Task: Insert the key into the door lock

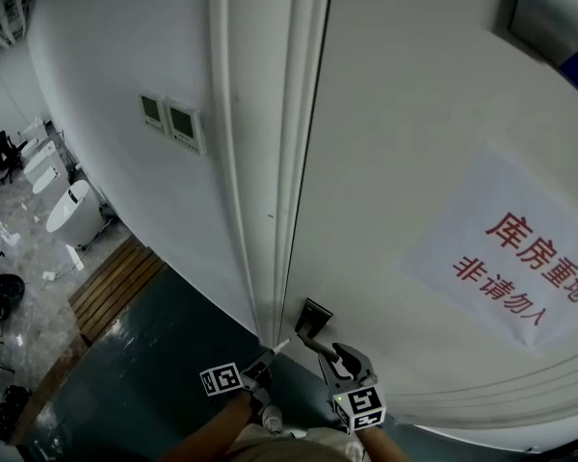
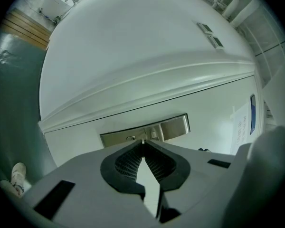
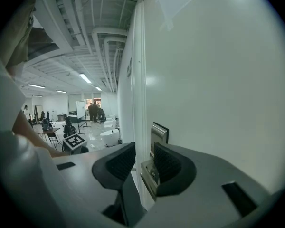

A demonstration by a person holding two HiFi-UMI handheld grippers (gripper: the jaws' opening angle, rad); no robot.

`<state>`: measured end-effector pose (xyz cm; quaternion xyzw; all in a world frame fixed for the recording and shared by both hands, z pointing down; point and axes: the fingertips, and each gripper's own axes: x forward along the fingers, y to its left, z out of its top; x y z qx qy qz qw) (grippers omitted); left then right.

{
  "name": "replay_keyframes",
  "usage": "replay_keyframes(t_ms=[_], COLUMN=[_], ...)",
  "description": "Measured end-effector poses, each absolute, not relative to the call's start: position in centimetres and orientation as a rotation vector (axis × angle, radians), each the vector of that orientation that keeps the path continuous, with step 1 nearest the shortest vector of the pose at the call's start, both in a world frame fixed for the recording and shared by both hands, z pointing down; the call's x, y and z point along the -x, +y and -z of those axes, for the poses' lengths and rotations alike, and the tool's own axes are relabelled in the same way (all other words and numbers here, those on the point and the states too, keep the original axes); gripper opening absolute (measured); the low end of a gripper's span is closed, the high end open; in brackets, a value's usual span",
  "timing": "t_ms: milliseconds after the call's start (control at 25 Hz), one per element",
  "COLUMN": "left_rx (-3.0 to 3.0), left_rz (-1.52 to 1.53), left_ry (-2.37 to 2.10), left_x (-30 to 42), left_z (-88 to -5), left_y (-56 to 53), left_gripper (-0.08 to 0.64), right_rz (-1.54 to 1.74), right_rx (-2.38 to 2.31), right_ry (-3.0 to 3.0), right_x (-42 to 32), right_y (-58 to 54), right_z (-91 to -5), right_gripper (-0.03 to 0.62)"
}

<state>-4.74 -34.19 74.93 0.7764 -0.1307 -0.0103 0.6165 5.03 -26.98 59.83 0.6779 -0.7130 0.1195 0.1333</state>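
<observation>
Door: the white door (image 1: 414, 114) fills the right of the head view and stands closed against its moulded door frame (image 1: 270, 162).
Lock plate: a metal lock plate (image 1: 313, 314) sits on the door's left edge, low in the head view and just beyond both grippers.
Door handle: a metal lever handle (image 3: 149, 175) projects from the plate toward the near side.
Left gripper: the left gripper (image 2: 143, 143) points almost level at the plate. Its jaws are pressed together, with a thin pale sliver pinched at their tips.
Key: the key (image 1: 281, 345) juts from the left gripper's tips toward the lower left corner of the plate, close to the door edge. Only its slim tip shows. Whether it touches the plate cannot be told.
Right gripper: the right gripper (image 3: 143, 151) has its jaws apart with the lever between them. The lever lies against the right-hand pad, and a gap shows at the other pad.
Marker cubes: a marker cube (image 1: 222, 378) rides on the left gripper, nearest the person, and the right gripper carries its own.
Notice: a paper notice (image 1: 520, 258) with red characters is stuck on the door, right of the lock.
Wall panels: two small wall panels (image 1: 173, 121) hang left of the frame.
Far left: white bathtubs (image 1: 72, 210) stand on the floor beyond a strip of wooden decking (image 1: 116, 282).
</observation>
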Motion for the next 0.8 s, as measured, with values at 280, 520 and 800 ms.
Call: replay_keyframes(t_ms=[280, 520, 800], left_rx=[-1.777, -1.789, -1.709], left_rz=[-0.019, -0.034, 0.036], left_ry=[-0.328, -0.342, -0.351], left_x=[3.7, 2.9, 2.0], left_z=[-75.9, -76.3, -77.2], left_y=[-33.9, -34.0, -34.3], left_gripper=[0.032, 0.031, 0.031], right_rz=[-0.376, -0.359, -0.367], right_rx=[-1.961, -1.998, -2.010], right_ry=[-2.069, -2.087, -2.085], right_x=[-5.9, -6.7, -7.2], right_y=[-26.5, -26.2, -25.5], right_z=[-60.1, -60.6, -60.3], right_gripper=[0.124, 0.124, 0.124])
